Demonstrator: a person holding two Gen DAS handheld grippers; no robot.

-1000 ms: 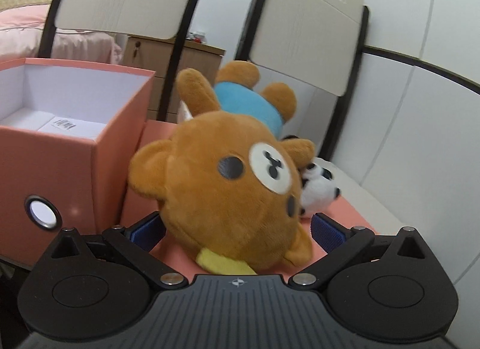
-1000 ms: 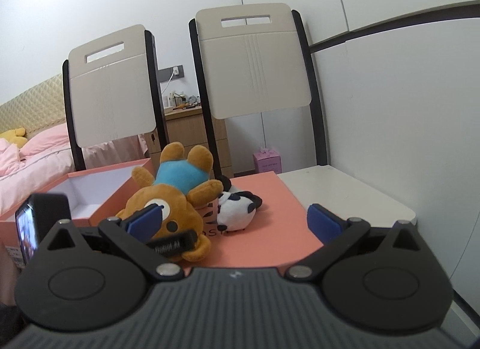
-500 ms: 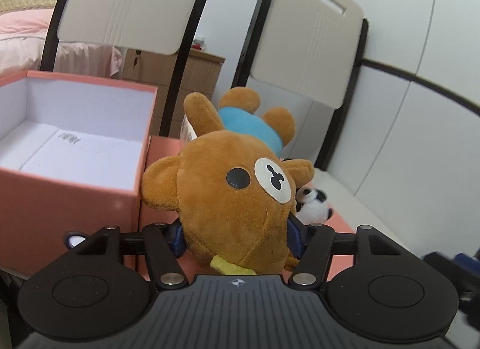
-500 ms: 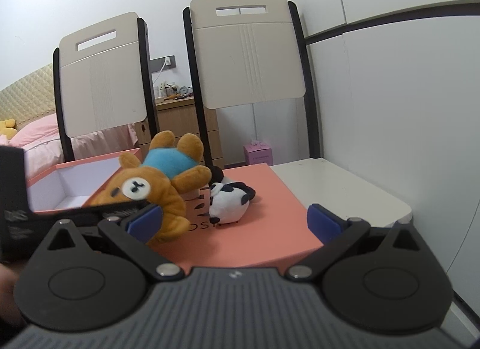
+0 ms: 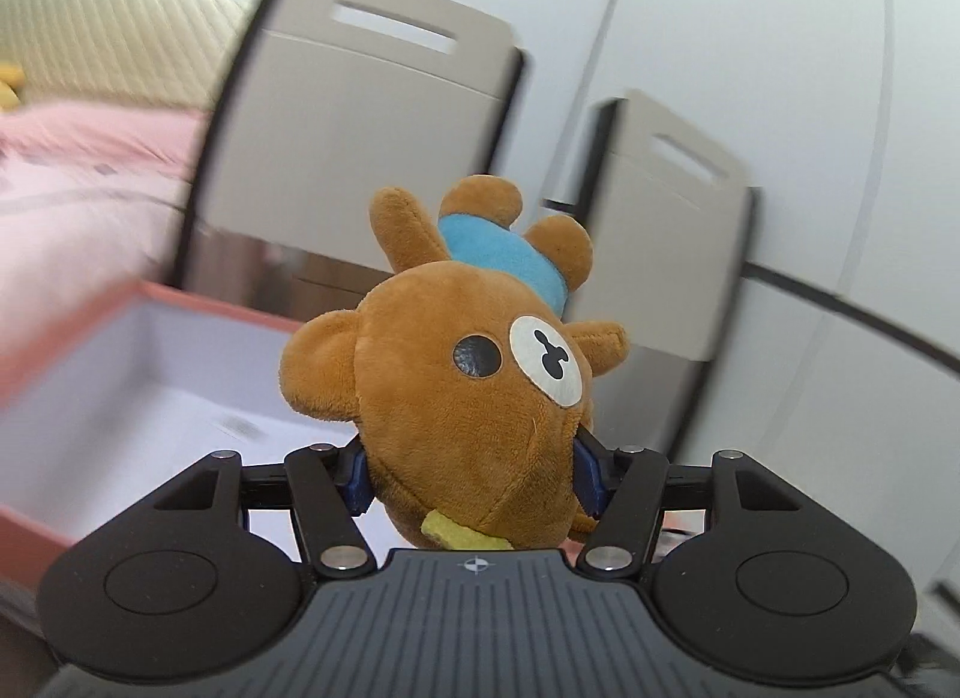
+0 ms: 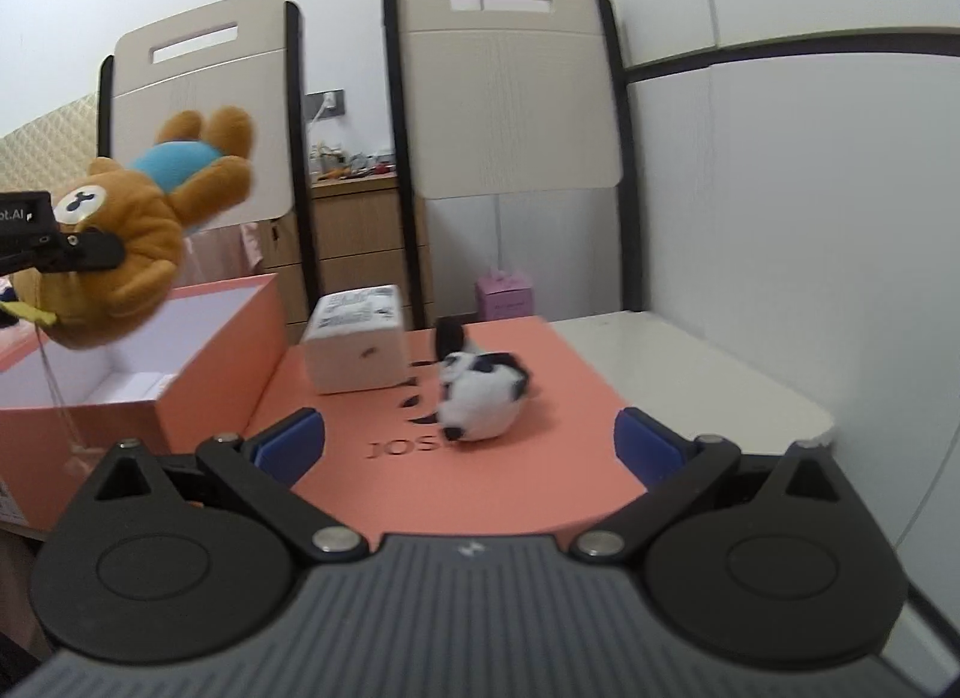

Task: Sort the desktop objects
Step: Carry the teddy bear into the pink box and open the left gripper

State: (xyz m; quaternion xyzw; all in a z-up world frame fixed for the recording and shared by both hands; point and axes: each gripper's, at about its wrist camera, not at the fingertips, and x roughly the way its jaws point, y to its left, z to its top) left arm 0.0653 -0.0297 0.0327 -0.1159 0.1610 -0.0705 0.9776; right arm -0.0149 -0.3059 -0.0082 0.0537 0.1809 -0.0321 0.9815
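My left gripper (image 5: 474,479) is shut on the head of a brown plush bear (image 5: 474,398) with a blue shirt, held in the air above the open pink box (image 5: 150,350). The bear also shows in the right wrist view (image 6: 138,236), lifted over the box (image 6: 198,362). My right gripper (image 6: 468,446) is open and empty, just in front of a small black-and-white panda plush (image 6: 480,398) lying on the pink lid (image 6: 540,458). A small white box (image 6: 354,338) stands on the lid behind the panda.
Two beige chairs (image 6: 510,98) stand behind the table, with a wooden drawer unit (image 6: 354,242) between them. A white wall panel (image 6: 810,218) runs along the right. A pink bed (image 5: 72,158) lies at the far left. The white tabletop (image 6: 690,374) shows right of the lid.
My left gripper closed on the bear's head and lifted it up and left, over the pink box. The white box behind it is now uncovered. The right gripper stayed open near the panda.
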